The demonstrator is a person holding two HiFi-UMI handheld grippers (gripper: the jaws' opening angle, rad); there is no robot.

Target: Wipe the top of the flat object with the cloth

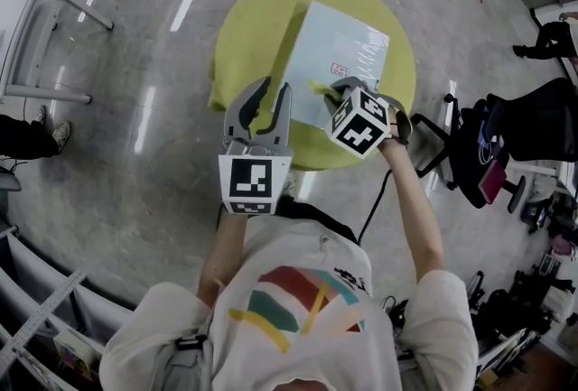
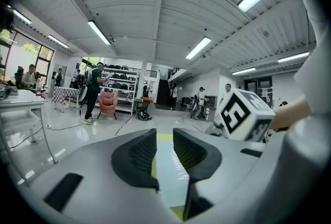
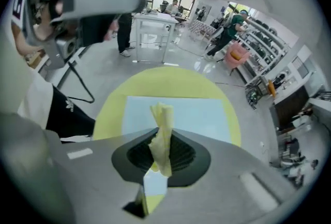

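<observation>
Left gripper (image 1: 274,93) hovers at the 6 o'clock edge of the round yellow table (image 1: 239,28), jaws apart and empty, probably ready to steady the pale blue flat board (image 1: 343,41). Right gripper (image 3: 161,151) is clamped on the yellow cloth (image 3: 162,124) above the board's near edge, seemingly to wipe. Nothing blocks the board; a black office chair (image 1: 542,114) stands at 3 o'clock.

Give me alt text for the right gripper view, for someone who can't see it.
The right gripper is shut on a crumpled yellow cloth that sticks up between its jaws. Just ahead, a light blue flat object lies on a round yellow table, with shiny grey floor and people beyond.
</observation>
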